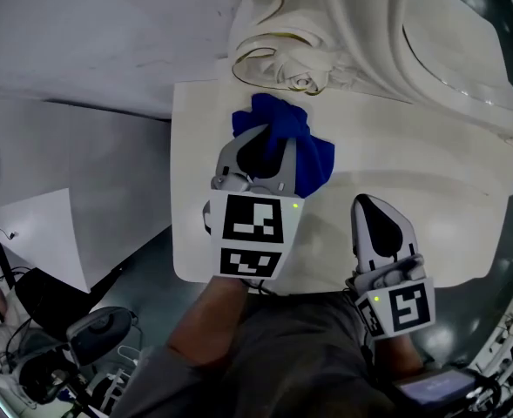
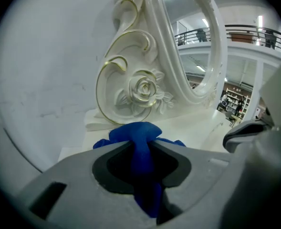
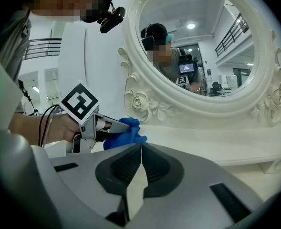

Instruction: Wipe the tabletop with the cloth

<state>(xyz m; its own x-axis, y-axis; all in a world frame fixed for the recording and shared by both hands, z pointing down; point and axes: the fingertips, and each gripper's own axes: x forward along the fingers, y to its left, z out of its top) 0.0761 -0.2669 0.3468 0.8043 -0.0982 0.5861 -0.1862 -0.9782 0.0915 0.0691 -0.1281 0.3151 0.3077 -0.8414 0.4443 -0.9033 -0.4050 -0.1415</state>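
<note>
On white tabletop [image 1: 430, 207], left tool [image 1: 266, 138] clamps bunched blue cloth [image 1: 315, 159], bulk toward mirror [image 1: 369, 24]; right tool [image 3: 141, 147] closed, empty.

Quick tally, nothing fancy: one blue cloth [image 1: 313, 159] is being seen, two grippers are being counted (left gripper [image 1: 267, 133], right gripper [image 1: 366, 201]), one white tabletop [image 1: 439, 225] is being shown, one ornate mirror [image 3: 202, 46] is being spotted, and one white sheet [image 1: 43, 233] is being noticed.

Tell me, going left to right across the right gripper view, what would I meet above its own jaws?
First a person's hand → left gripper → blue cloth → oval mirror → carved flower at the frame's right edge.
</note>
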